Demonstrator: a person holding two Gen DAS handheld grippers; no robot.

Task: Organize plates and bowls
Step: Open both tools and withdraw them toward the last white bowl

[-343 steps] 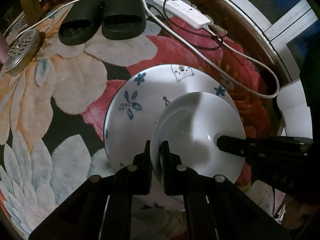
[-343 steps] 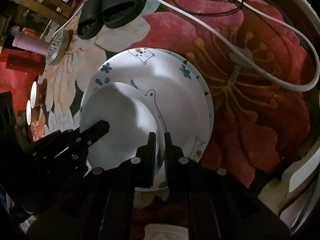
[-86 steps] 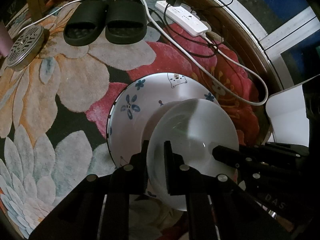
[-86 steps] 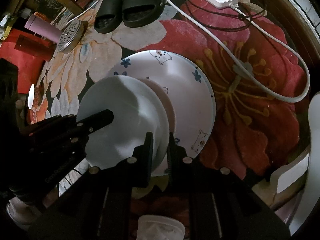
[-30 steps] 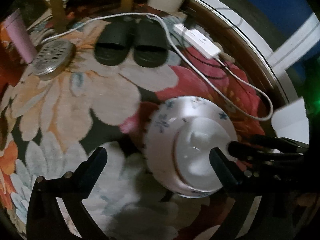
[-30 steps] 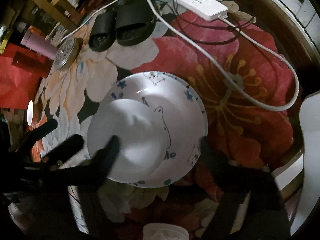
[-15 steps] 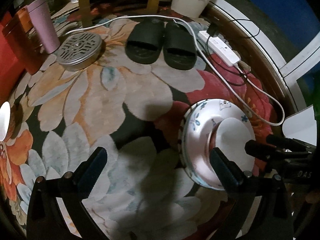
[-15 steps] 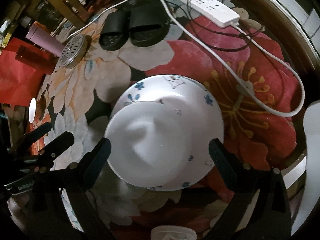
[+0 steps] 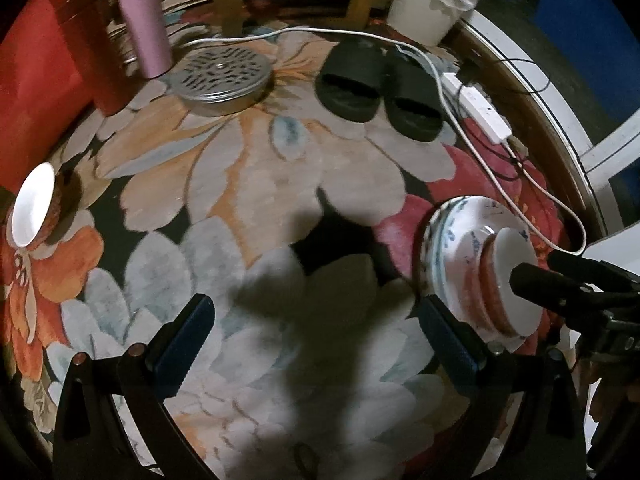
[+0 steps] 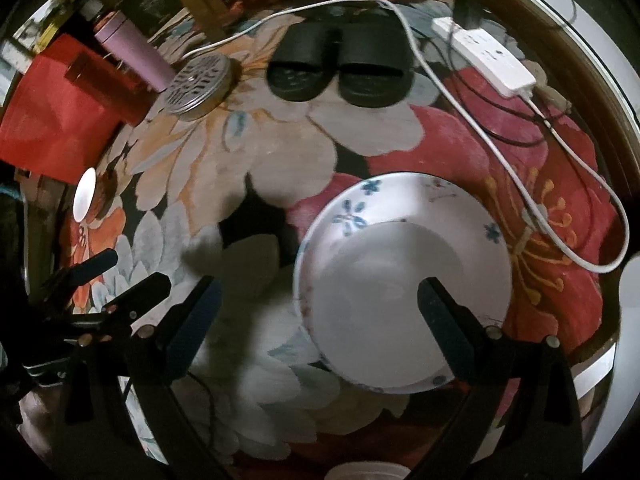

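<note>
One small bowl [image 9: 32, 210] sits far left on the floral rug [image 9: 256, 184], well apart from the stack [image 10: 404, 280]: perhaps two patterned plates holding a few nested bowls, the count blurred. Left claw [image 9: 316, 336] and right claw [image 10: 320, 312] both hang spread wide, empty.

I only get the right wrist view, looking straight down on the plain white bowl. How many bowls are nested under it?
Observer: The left wrist view shows the stack side-on. The plain white bowl tops what look like two or three bowls with reddish outsides.
Operator: And below those?
Observer: At least two blue-flowered white plates, their rims stacked.
Operator: Is the left gripper free?
Observer: Yes. The left gripper is open, with nothing between its fingers.
</note>
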